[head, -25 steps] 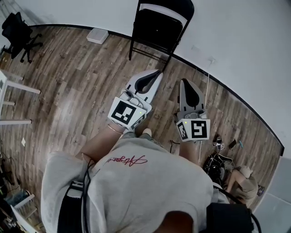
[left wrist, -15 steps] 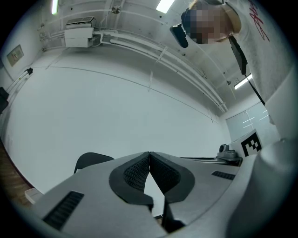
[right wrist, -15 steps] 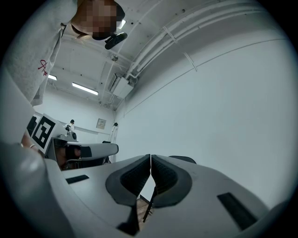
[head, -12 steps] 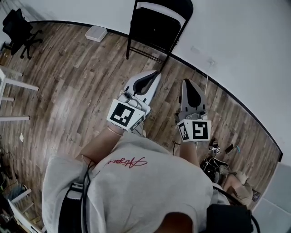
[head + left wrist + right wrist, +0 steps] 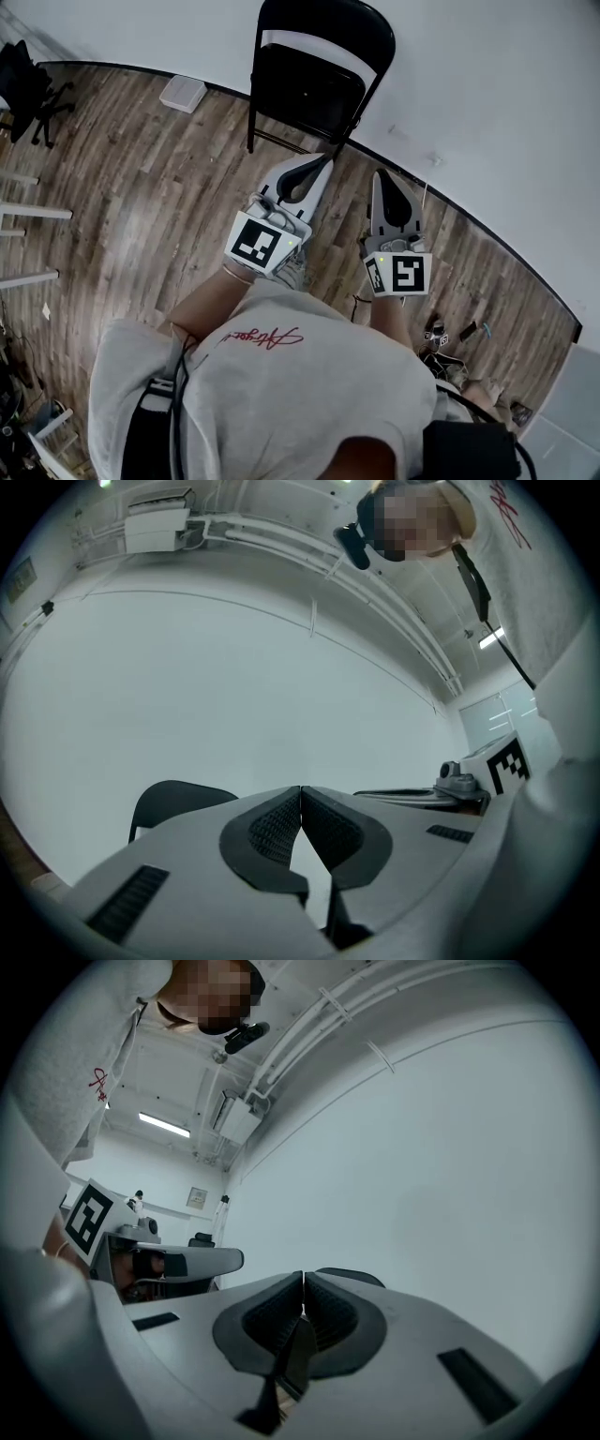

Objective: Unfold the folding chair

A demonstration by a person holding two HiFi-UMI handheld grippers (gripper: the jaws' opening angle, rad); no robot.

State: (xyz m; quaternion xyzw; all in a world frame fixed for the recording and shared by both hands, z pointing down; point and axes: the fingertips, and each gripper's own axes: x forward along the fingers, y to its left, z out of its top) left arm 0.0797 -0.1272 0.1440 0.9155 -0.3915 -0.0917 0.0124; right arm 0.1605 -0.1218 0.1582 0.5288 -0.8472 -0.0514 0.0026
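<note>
The folding chair (image 5: 314, 70) is seen folded, stood against the white wall (image 5: 487, 94) at 12 o'clock, with its feet on the wood floor (image 5: 141, 187). The left gripper (image 5: 322, 164) is clenched on nothing and is held just at 6 o'clock of the chair's feet, not touching it. The right gripper (image 5: 382, 175) is also clenched empty, at 3 o'clock of the left one.

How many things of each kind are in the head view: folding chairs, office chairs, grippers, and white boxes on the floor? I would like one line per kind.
folding chair: 1
office chair: 1
grippers: 2, the left gripper and the right gripper
white box on the floor: 1
Total: 5
</note>
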